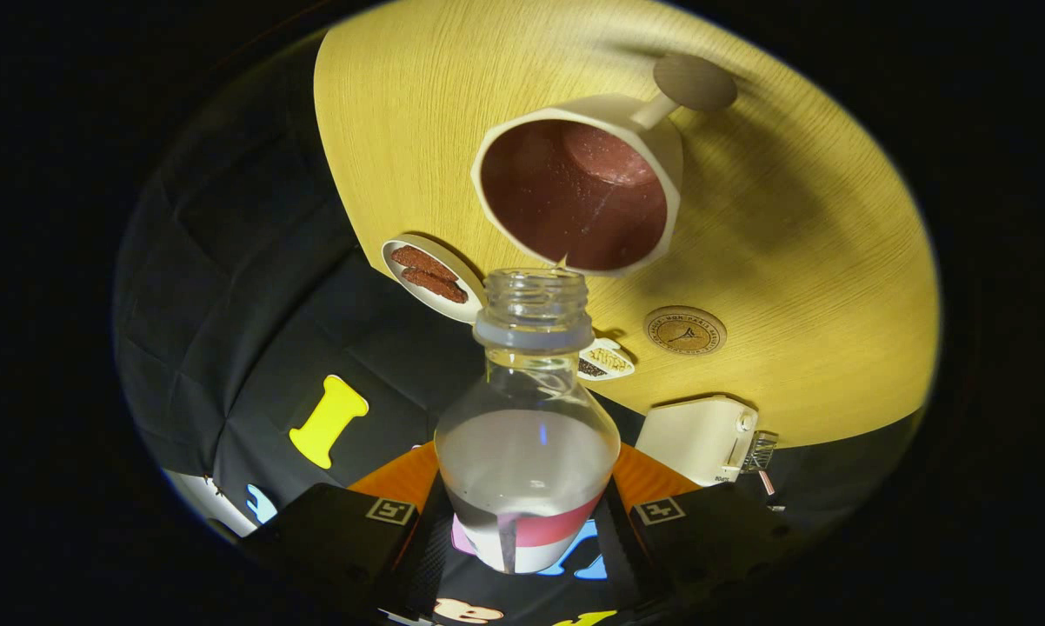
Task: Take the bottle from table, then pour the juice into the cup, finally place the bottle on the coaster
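Claw (522, 522): both fingers pinching the lower body of the bottle (527, 435), one at each flank, at about 9 and 3 o'clock of its waist. Bottle: clear plastic, cap off, tilted forward so its open mouth sits just short of the cup (579, 187), which lies at 12 o'clock from the neck. Liquid: pale and cloudy, filling roughly the lower half (level seen through the wall); a thin drop or trickle appears at the lip, too small to be sure. Cup: pale outside, dark reddish inside, wide rim facing the bottle, standing on the wooden table (818, 226). Coaster (685, 330): round, brown, at 2 o'clock from the bottle neck, bare. Handling, as judged: thin-walled and springy, likely to dent under a hard squeeze; smooth and possibly slippery; weight moderate and shifting toward the neck as it tips. Best hold is the present one, low on the labelled waist.
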The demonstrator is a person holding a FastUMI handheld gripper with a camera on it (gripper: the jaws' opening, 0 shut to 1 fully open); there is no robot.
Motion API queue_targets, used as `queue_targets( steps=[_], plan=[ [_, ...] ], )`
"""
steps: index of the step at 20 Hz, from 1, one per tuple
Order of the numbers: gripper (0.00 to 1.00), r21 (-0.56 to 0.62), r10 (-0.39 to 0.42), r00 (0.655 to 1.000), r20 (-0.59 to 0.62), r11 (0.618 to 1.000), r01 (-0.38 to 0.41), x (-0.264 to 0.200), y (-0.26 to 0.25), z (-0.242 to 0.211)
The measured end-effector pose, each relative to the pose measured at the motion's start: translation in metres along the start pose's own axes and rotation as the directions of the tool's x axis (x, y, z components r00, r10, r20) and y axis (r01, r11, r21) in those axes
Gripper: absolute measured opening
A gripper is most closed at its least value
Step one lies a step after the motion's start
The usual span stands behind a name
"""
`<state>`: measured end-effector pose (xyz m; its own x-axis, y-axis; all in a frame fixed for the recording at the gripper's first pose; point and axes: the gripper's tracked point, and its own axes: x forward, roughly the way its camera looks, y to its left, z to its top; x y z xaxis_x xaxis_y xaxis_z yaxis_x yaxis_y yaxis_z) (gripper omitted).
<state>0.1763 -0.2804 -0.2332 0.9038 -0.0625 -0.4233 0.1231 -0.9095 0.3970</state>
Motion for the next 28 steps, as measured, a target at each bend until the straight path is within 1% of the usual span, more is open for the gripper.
queue_targets(
  steps=[5,7,10,15,17,19,21,23,24,26,27,28],
  plan=[
    [0.76,0.0,0.009,1.0,0.009,1.0,-0.009,-0.004,0.004,0.0],
    [0.76,0.008,0.035,0.999,0.016,0.999,-0.035,-0.003,0.01,0.0],
    [0.76,-0.007,0.038,0.999,0.019,0.999,-0.038,-0.002,0.008,-0.001],
    [0.76,-0.025,0.076,0.997,0.027,0.997,-0.075,-0.003,0.011,-0.004],
    [0.76,-0.049,0.094,0.995,0.034,0.995,-0.092,-0.004,0.012,-0.005],
    [0.76,-0.102,0.101,0.994,0.033,0.99,-0.097,-0.004,0.007,-0.008],
    [0.75,-0.178,0.065,0.998,0.001,0.982,-0.063,-0.003,-0.009,-0.014],
    [0.76,-0.296,0.058,0.998,-0.002,0.954,-0.056,-0.002,-0.02,-0.007],
    [0.75,-0.366,0.071,0.997,-0.008,0.928,-0.069,-0.004,-0.023,-0.006],
    [0.75,-0.501,0.086,0.996,-0.018,0.861,-0.083,-0.011,-0.03,-0.004],
    [0.75,-0.55,0.085,0.996,-0.026,0.831,-0.086,-0.016,-0.032,-0.004],
    [0.75,-0.604,0.089,0.995,-0.042,0.791,-0.096,-0.023,-0.034,-0.007]
  ],
)
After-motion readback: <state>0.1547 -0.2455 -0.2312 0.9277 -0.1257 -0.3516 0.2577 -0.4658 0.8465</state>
